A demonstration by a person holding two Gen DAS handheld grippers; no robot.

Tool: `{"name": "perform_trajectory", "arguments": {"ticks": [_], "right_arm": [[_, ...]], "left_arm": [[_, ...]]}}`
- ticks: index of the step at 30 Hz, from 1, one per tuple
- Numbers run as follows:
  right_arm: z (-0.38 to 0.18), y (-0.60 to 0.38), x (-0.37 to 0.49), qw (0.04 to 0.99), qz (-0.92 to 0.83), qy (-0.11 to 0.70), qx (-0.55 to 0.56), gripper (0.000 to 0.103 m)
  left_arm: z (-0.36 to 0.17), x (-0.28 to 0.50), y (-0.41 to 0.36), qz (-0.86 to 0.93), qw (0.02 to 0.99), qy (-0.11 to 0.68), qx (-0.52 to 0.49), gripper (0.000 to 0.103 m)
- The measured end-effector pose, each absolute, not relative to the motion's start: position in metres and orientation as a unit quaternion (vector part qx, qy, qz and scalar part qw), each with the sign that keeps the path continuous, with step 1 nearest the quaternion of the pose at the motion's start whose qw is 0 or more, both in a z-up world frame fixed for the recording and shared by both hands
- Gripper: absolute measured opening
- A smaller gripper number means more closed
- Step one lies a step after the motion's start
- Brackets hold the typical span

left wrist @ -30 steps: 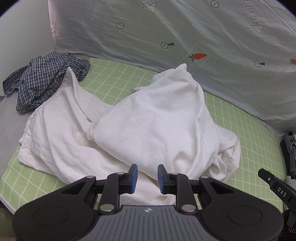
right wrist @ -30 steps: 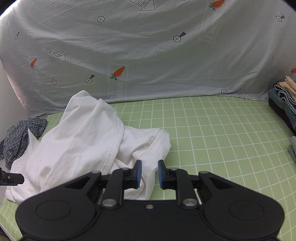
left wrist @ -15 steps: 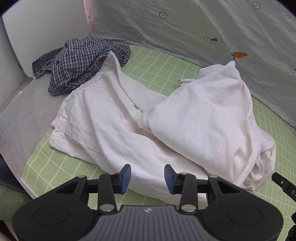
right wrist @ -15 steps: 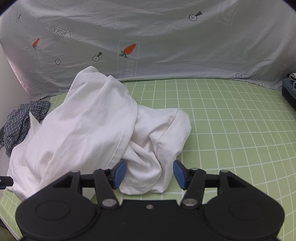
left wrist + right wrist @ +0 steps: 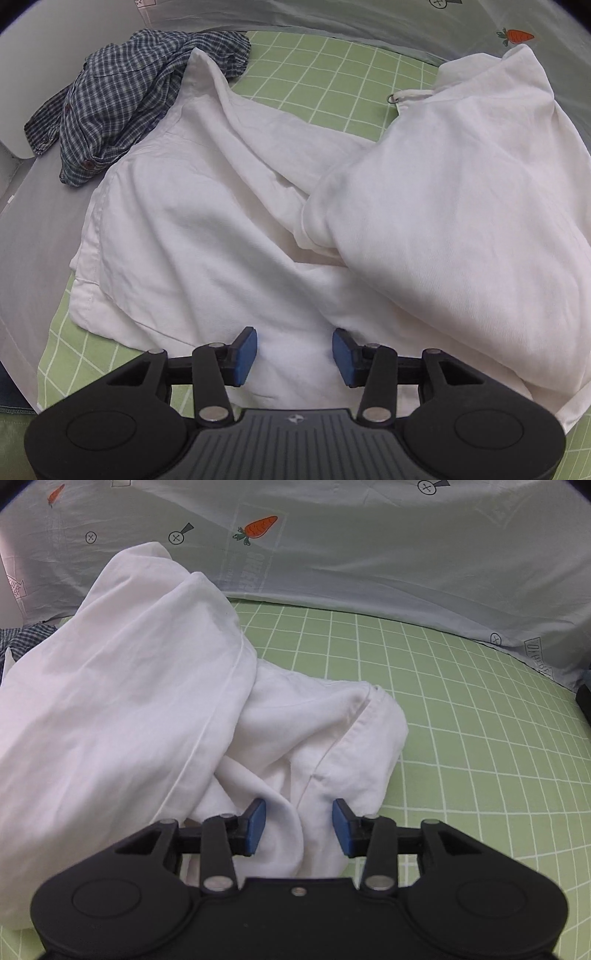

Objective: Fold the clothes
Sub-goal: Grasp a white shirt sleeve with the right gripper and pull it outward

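Looking along the left wrist view first: left gripper [image 5: 294, 356] has jaws spread wide, nothing between them but the near edge of the white garment [image 5: 229, 229], which lies right under the blue pads; contact can't be confirmed. Garment is an unfolded heap on the green grid mat [image 5: 332, 81], one part spread flattish to the left, another bulky lobe piled over it on the right. A drawstring with a metal tip [image 5: 400, 96] pokes out at the far edge. No fold made yet by my read; the task looks barely started, and spreading flat comes before any folding. A crumpled plaid shirt [image 5: 122, 96] sits at the far left, touching or overlapping the white garment's far corner, half off the mat onto the grey surface [image 5: 33, 221]. It may snag if the white piece gets dragged that way.

Right wrist view: right gripper [image 5: 298, 827] also has jaws wide apart, empty, straddling a bunched fold at the white garment's [image 5: 122, 701] right end. A seam or hem runs up just beyond the pads. Open mat [image 5: 461, 746] lies to the right, room to spread. Printed carrot sheet [image 5: 369, 554] hangs as backdrop behind. A dark object sits at the far right edge, too cropped to identify. Both grips are left to do, then flattening, then folds.
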State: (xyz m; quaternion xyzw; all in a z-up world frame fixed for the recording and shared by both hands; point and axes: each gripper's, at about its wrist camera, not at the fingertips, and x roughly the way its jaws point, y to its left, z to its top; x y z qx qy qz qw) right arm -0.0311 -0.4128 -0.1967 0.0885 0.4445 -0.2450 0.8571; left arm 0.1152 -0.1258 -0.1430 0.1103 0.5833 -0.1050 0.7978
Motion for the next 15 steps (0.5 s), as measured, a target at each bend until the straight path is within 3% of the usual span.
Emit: {"name": "perform_trajectory", "arguments": {"ticks": [11,13,15], "right_arm": [[-0.218,-0.490,0.055,0.851,-0.271,0.435,0.115,0.058],[-0.219,-0.513,0.078,0.847,-0.286,0.429,0.126,0.065],[-0.221,-0.533,0.103,0.844,-0.294,0.430,0.125,0.081]], "left_arm": [[-0.159,0.146,-0.139,-0.113,0.785,0.602,0.094,0.050],[-0.161,0.152,-0.140,-0.111,0.786,0.603,0.079,0.051],[-0.162,0.156,-0.142,-0.109,0.789,0.601,0.067,0.052]]}}
